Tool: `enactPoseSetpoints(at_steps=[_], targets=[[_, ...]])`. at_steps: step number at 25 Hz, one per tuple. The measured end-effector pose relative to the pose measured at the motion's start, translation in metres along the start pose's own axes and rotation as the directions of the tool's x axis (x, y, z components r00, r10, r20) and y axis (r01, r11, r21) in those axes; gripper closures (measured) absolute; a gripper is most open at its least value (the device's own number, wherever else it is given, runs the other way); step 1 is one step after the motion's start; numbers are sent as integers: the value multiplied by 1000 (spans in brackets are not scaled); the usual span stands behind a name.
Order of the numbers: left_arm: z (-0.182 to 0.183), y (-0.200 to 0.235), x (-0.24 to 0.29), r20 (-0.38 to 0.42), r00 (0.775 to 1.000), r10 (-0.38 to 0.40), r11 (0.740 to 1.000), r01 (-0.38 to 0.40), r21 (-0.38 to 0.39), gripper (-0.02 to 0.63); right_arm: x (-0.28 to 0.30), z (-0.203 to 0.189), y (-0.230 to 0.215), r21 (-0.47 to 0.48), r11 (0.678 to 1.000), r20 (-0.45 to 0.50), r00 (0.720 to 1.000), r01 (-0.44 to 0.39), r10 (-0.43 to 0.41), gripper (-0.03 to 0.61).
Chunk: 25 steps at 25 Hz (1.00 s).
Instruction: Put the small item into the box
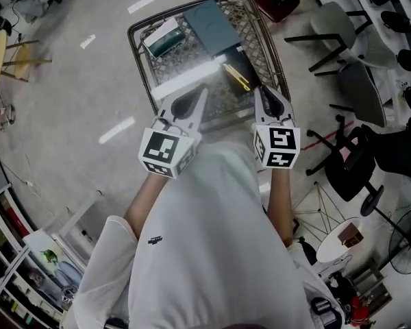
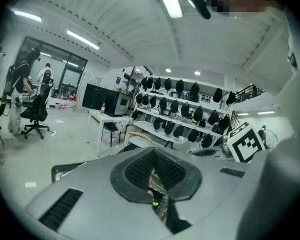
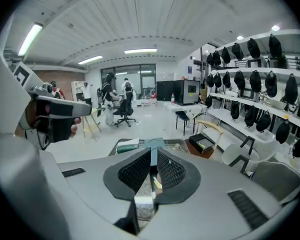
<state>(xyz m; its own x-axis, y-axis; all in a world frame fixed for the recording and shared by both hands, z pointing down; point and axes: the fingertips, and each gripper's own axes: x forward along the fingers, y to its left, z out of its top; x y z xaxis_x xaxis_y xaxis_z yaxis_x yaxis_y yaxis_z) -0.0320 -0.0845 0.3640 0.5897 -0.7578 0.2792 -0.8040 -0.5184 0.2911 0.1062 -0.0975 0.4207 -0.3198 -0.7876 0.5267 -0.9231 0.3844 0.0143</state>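
So the only containers here sit on the wire-sided table (image 1: pixel 140 52) right ahead of both grippers. Farthest from the tips, off to the left, is a green-and-white box (image 1: pixel 163 38), closed. Next to it, straight out past the tips, is a flat grey-blue box (image 1: pixel 212 20), also closed. Closest in, just beyond the right gripper (image 1: pixel 265 94), is a black box (image 1: pixel 245 62) with the small yellow item (image 1: pixel 236 78) lying on it. Whether that's inside it or on a lid, I honestly can't tell. The item isn't touching either tool.

The left gripper (image 1: pixel 203 93) is clenched: its ribbed pads (image 2: pixel 139 170) meet at the tips with nothing between them. The right one's pads (image 3: pixel 135 171) are a thin slit apart and empty too. You can see the grey-blue box through the gap.

Pose-wise, both elbows are bent and the tools are held side by side in front of the white shirt (image 1: pixel 212 238). Their noses point forward over the table's near edge, and the marker cubes face back toward the person.
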Motion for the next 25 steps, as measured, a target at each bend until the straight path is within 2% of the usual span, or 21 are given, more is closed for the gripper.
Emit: enactPoseSetpoints(at_steps=[7, 16, 25], targets=[[17, -2, -29, 55, 998, 15, 1000, -15, 0, 612, -48, 35, 5, 99, 995, 184, 982, 31, -49, 558], [22, 2, -61, 88, 995, 51, 999, -52, 10, 612, -93, 67, 25, 62, 996, 329, 941, 58, -75, 560], [34, 5, -76, 123, 990, 63, 998, -66, 20, 611, -101, 74, 34, 28, 997, 366, 928, 69, -74, 563]])
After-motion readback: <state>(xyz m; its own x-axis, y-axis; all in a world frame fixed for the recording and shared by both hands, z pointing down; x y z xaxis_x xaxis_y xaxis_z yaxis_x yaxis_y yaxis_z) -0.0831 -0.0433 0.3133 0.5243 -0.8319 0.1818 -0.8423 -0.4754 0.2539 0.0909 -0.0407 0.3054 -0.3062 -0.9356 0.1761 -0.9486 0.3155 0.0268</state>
